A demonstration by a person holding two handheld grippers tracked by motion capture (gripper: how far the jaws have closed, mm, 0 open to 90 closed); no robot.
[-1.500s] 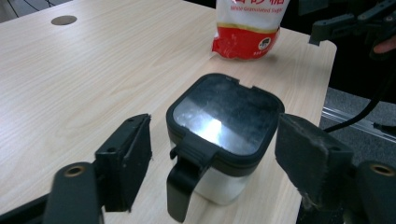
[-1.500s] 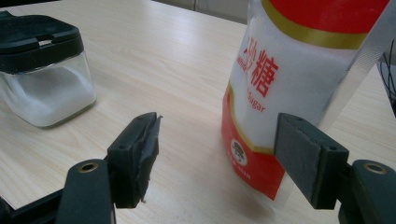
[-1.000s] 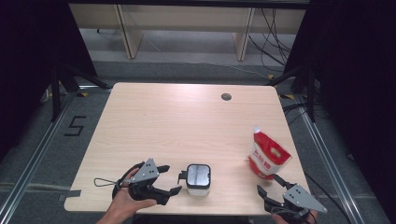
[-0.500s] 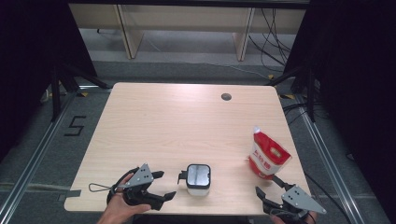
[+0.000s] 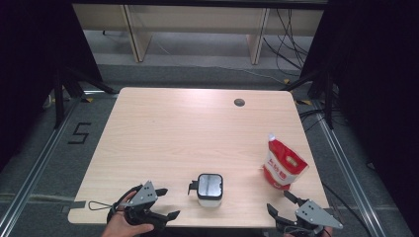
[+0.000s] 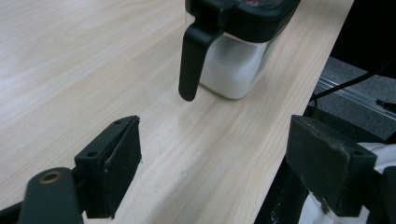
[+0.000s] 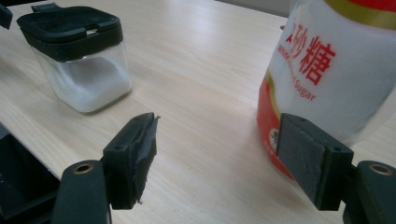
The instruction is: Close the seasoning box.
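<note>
A small clear jar [image 5: 210,188] with a black lid and side handle, partly full of white powder, stands near the table's front edge. A red and white sugar pouch [image 5: 283,164] stands upright to its right. My left gripper [image 5: 169,202] is open just left of the jar, with nothing between its fingers. In the left gripper view, the left gripper [image 6: 222,168] points at the jar [image 6: 233,70] and its handle [image 6: 190,60], a short way off. My right gripper [image 5: 278,201] is open, in front of the pouch. In the right gripper view, the right gripper [image 7: 219,158] has the pouch [image 7: 336,70] just beyond its right pad and the jar [image 7: 84,65] far left.
The light wooden table [image 5: 188,133] has a round cable hole [image 5: 239,102] at its back right. Both grippers hang over the table's front edge. Dark floor, metal rails and cables surround the table.
My left gripper has drawn back leftward and toward the front edge, away from the jar, and sunk a little. The right gripper, jar and pouch have stayed put.
</note>
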